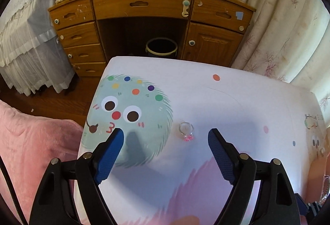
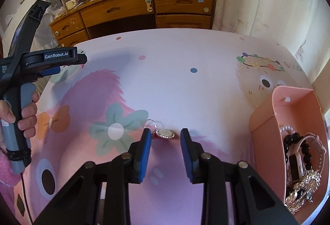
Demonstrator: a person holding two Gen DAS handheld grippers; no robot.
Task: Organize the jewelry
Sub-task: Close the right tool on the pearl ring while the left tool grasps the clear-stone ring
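A bench (image 2: 185, 49) with a cartoon-printed cover stands before a wooden dresser. The right tool (image 2: 165, 138), jaws partly apart and not touching, brackets a round silver pendant (image 2: 165, 133) at frame centre. The left tool (image 1: 166, 138) is wide apart near a clear ring with pink stone (image 1: 186, 132). Next, probably close on the pendant and carry it to the pink box (image 2: 266, 132) at right.

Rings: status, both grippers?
Left gripper open, clear ring loose on the table ahead. Right gripper open, narrow, white-stone ring at its fingers, not gripped. Pink box to the right, path clear.
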